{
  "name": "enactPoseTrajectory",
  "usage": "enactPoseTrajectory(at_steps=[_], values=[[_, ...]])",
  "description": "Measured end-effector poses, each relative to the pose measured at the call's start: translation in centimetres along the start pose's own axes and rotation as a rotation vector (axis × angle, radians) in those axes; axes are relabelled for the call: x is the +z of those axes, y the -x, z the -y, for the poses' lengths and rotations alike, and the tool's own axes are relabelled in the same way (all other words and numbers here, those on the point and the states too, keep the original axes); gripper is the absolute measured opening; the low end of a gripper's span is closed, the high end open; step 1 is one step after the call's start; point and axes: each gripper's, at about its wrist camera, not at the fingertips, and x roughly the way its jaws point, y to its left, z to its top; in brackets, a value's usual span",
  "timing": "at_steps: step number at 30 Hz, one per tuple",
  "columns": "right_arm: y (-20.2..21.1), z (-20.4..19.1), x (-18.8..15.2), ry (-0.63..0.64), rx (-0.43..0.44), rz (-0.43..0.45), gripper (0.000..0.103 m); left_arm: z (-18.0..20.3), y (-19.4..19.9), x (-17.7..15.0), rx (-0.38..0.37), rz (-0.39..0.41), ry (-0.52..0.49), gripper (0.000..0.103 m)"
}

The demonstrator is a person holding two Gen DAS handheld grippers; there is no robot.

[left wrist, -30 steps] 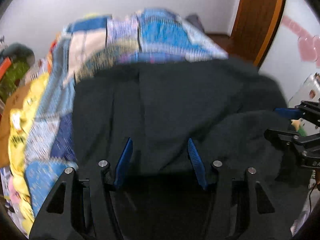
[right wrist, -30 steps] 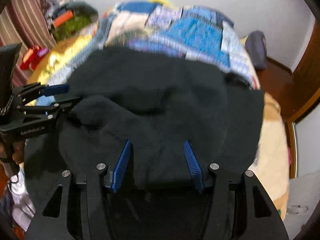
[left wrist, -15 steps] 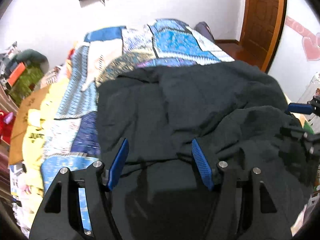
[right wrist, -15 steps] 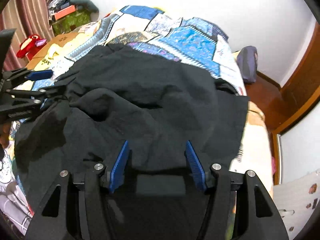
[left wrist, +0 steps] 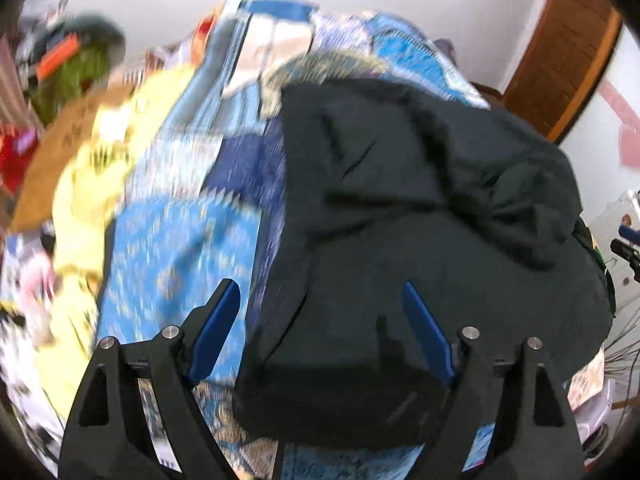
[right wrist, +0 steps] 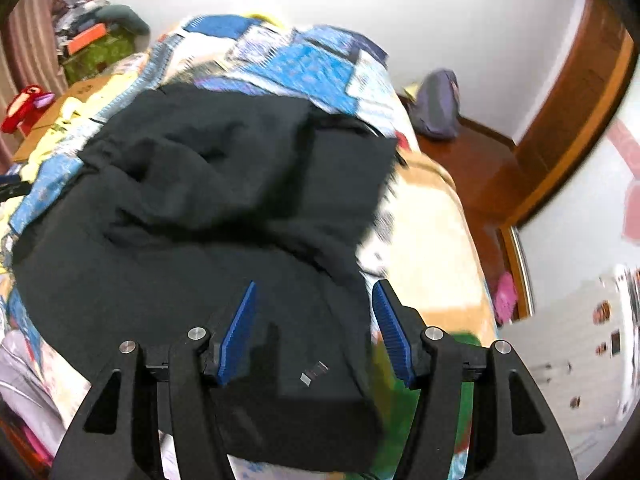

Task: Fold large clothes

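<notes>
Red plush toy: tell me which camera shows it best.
The right wrist view. The red plush toy sits sharp and whole at the left edge, beside the cardboard box. The left wrist view shows only a blurred red patch at its left edge, too smeared to recognise.

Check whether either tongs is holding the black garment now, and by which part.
Nothing is held. The left tongs, jaws just opening, and right tongs both stand open above the black garment.
</notes>
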Motion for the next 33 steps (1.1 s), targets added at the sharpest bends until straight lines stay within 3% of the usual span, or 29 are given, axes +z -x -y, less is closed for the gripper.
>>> enactPoseTrajectory(at_steps=[5,10,14,18,19,20,22,24,26,27,30,33], values=[[-1.0,2.3,-1.7,-0.084,0.004,-0.057,0.055,-3.1,-2.4,-2.8,-0.080,-0.093,0.106,0.082],[-2.5,4.1,-3.7,-0.176,0.081,-0.123,0.055,-4.8,-4.7,-4.2,-0.059,-0.148,0.152,0.082],[-4.1,4.8,-4.2,-0.253,0.131,-0.151,0.055,-5.7,-6.3,-4.6,-0.150,-0.178,0.211,0.083],[-5.9,5.0,-3.8,-0.295,0.180,-0.161,0.055,-6.8,-8.0,-5.0,-0.280,-0.187,0.345,0.081],[-6.2,4.9,-4.1,-0.300,0.192,-0.166,0.054,-7.0,-8.4,-5.1,-0.299,-0.187,0.370,0.081],[-6.8,4.9,-4.0,-0.309,0.221,-0.171,0.045,-7.0,-8.5,-5.3,-0.310,-0.183,0.383,0.079],[-6.8,4.7,-3.9,-0.320,0.257,-0.172,0.038,-7.1,-8.3,-5.4,-0.331,-0.167,0.388,0.068],[-6.3,4.6,-4.0,-0.292,0.256,-0.156,0.028,-6.8,-7.7,-5.4,-0.338,-0.159,0.365,0.042],[-5.7,4.3,-4.0,-0.262,0.272,-0.153,0.021,-6.5,-7.0,-5.4,-0.326,-0.168,0.322,0.025],[-5.5,4.1,-4.0,-0.256,0.272,-0.150,0.012,-6.3,-6.6,-5.2,-0.320,-0.170,0.305,0.022],[-4.9,4.1,-3.8,-0.252,0.278,-0.149,0.010,-5.0,-5.0,-4.3,-0.274,-0.166,0.236,0.017],[-4.0,4.4,-2.6,-0.257,0.313,-0.129,0.008,-3.9,-3.2,-2.7,-0.279,-0.130,0.203,0.016]])
